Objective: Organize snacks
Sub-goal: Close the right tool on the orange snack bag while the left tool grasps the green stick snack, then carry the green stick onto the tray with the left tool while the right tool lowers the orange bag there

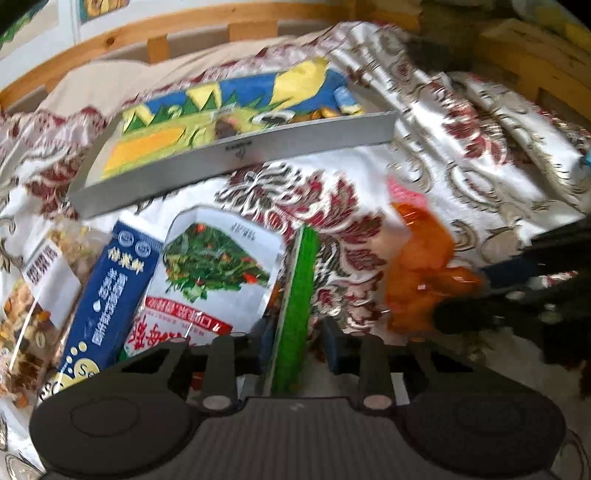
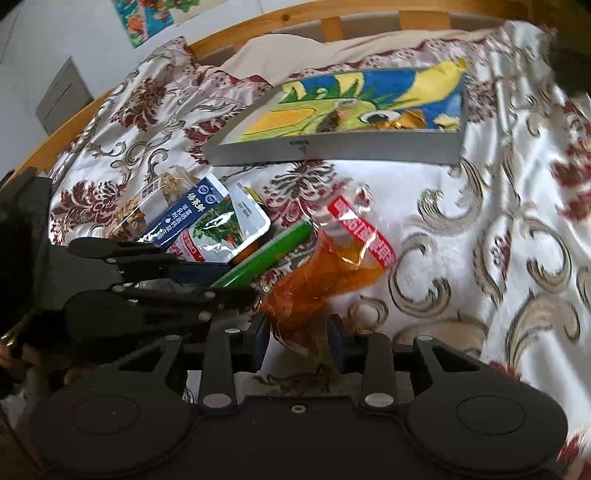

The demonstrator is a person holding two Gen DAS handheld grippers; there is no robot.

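Snacks lie in a pile on a patterned bedspread: a blue carton (image 1: 110, 291) (image 2: 181, 221), a white pickle pouch (image 1: 210, 273) (image 2: 221, 232), a bag of nuts (image 1: 33, 295) (image 2: 147, 206), a thin green packet (image 1: 295, 306) (image 2: 266, 254) and an orange bag (image 1: 421, 273) (image 2: 325, 280). A grey tray (image 1: 236, 162) (image 2: 332, 151) with a colourful liner stands further back. My left gripper (image 1: 295, 347) (image 2: 236, 280) has the green packet on edge between its blue pads; the pads stand a little off it. My right gripper (image 2: 299, 339) has its jaws around the orange bag's near end, with gaps.
A wooden bed frame (image 1: 184, 29) (image 2: 332, 18) runs behind the bedspread. The bedspread (image 2: 480, 240) spreads to the right. A few small wrapped items (image 1: 343, 99) (image 2: 406, 118) lie in the tray's right end.
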